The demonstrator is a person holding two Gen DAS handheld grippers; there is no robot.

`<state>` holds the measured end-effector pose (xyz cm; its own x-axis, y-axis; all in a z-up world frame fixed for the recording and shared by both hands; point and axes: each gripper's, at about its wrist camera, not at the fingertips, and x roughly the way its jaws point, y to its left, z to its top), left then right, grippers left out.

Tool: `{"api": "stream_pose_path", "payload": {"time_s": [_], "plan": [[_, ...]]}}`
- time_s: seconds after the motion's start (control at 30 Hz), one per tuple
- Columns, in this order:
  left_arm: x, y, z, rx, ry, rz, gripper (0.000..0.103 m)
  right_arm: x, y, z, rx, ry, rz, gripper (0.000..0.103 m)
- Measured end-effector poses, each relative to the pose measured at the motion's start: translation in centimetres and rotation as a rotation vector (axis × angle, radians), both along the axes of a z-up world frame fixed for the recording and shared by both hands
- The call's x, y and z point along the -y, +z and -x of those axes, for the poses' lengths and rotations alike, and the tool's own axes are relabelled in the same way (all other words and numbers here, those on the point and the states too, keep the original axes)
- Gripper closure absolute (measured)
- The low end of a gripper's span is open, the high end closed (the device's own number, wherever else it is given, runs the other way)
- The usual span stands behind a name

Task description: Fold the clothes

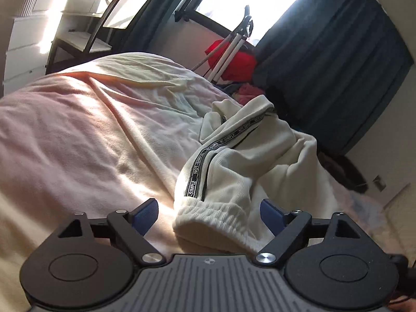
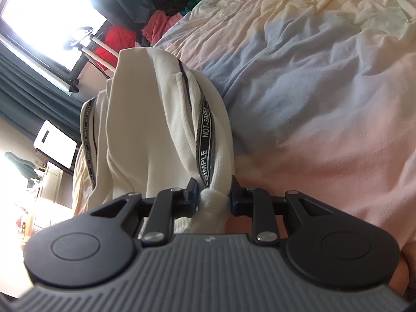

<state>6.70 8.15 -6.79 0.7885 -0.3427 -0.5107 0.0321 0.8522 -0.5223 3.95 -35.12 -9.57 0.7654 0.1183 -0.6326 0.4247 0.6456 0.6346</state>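
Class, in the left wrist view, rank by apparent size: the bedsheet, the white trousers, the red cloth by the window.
1. bedsheet
2. white trousers, enlarged by nearness to the camera
3. red cloth, far off

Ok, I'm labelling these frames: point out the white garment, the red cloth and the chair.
white garment [image 2: 135, 135], right wrist view, plain middle panel.
red cloth [image 1: 234, 59], left wrist view, its lit front.
chair [image 1: 130, 5], left wrist view, white backrest.

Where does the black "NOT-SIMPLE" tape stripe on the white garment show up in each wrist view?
Left wrist: stripe runs diagonally, centre-right, above the ribbed cuff.
Right wrist: stripe runs down the centre into the right tongs.
Shared landmark: red fabric under the window.
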Motion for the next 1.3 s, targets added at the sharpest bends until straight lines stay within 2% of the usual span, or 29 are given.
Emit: {"api": "stream_pose_path", "payload": {"time_s": [0.13, 0.23, 0.3, 0.33, 0.4, 0.57, 0.77, 0.93, 1.1, 1.13, 1.17, 1.3], "plan": [[0.1, -2.4, -3.2, -0.064, 0.023, 0.030, 0.014, 0.1, -0.1, 0.0, 0.004, 0.002, -0.008, 0.077], [0.2, -3.7, -4.9, -0.069, 0.005, 0.043, 0.015, 0.2, -0.2, -0.1, 0.006, 0.004, -0.020, 0.077], [0.5, -3.7, -5.2, -0.055, -0.045, 0.076, 0.025, 0.3, -0.3, -0.2, 0.007, 0.002, -0.026, 0.077], [0.7, -3.7, -5.2, -0.047, -0.070, 0.085, 0.024, 0.3, -0.3, -0.2, 0.008, 0.002, -0.030, 0.077], [1.3, -3.5, -5.1, -0.043, -0.082, 0.051, 0.024, 0.3, -0.3, -0.3, 0.008, 0.000, -0.026, 0.077], [1.5, -4.4, -5.6, -0.100, -0.086, 0.044, 0.021, 0.1, -0.2, -0.2, 0.011, 0.004, -0.015, 0.077], [2.2, -4.1, -4.8, -0.042, -0.086, 0.005, 0.029, -0.1, -0.2, -0.3, 0.009, 0.003, -0.008, 0.076], [2.0, -3.2, -4.3, -0.011, -0.065, -0.002, 0.043, 0.2, -0.6, -0.3, 0.017, 0.006, -0.038, 0.077], [1.1, -0.5, -4.0, 0.033, -0.030, 0.077, 0.055, 0.3, -0.7, 0.3, 0.070, 0.021, -0.126, 0.077], [0.9, 0.3, -4.1, 0.045, -0.026, 0.095, 0.066, 0.1, -0.5, 0.5, 0.086, 0.031, -0.141, 0.077], [0.5, 1.1, -4.2, 0.055, -0.018, 0.111, 0.082, -0.2, -0.3, 0.7, 0.101, 0.042, -0.157, 0.078], [-1.8, 4.5, -5.9, 0.072, 0.037, 0.163, 0.085, -2.8, 0.3, 0.9, 0.131, 0.117, -0.227, 0.078]]}}
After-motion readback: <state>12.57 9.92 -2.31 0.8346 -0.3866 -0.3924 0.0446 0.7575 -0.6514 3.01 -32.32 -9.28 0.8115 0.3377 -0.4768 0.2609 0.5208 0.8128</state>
